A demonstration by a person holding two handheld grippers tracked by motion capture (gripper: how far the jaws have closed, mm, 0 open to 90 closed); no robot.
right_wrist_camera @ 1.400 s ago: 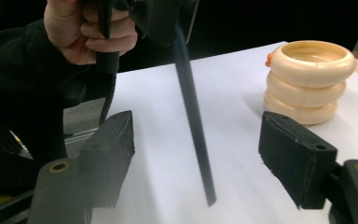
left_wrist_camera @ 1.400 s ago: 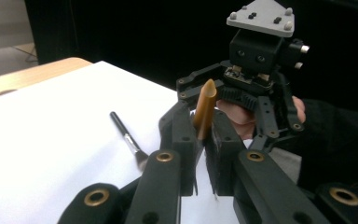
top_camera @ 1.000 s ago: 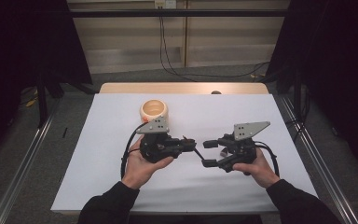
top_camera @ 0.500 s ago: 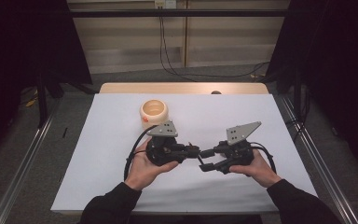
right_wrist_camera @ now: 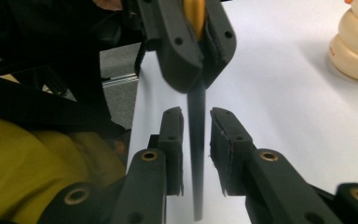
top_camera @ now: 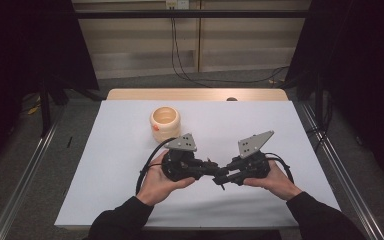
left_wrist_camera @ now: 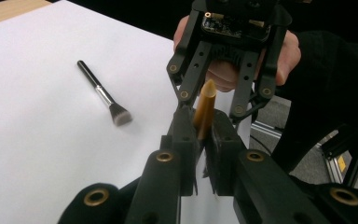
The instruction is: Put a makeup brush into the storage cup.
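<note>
Facing each other tip to tip at about 6 o'clock on the white table cover (top_camera: 105, 165), the left gripper (top_camera: 211, 169) and the right gripper (top_camera: 221, 178) are held by the left hand (top_camera: 161, 180) and the right hand (top_camera: 275, 181). A slim two-tone tool (left_wrist_camera: 204, 111), amber at one end and dark at the other, is clamped between the left jaws, the amber tip sticking out toward 12 o'clock in the left gripper view. Its dark shaft (right_wrist_camera: 196, 154) is seen between the right jaws, which have just been closing; a narrow gap shows on each side, so it is not yet pinched. A makeup brush (left_wrist_camera: 103, 94) lies flat at 10 o'clock in the left gripper view, well apart. A cream ribbed jar (top_camera: 165, 123) stands at 11 o'clock of the grippers, near.
</note>
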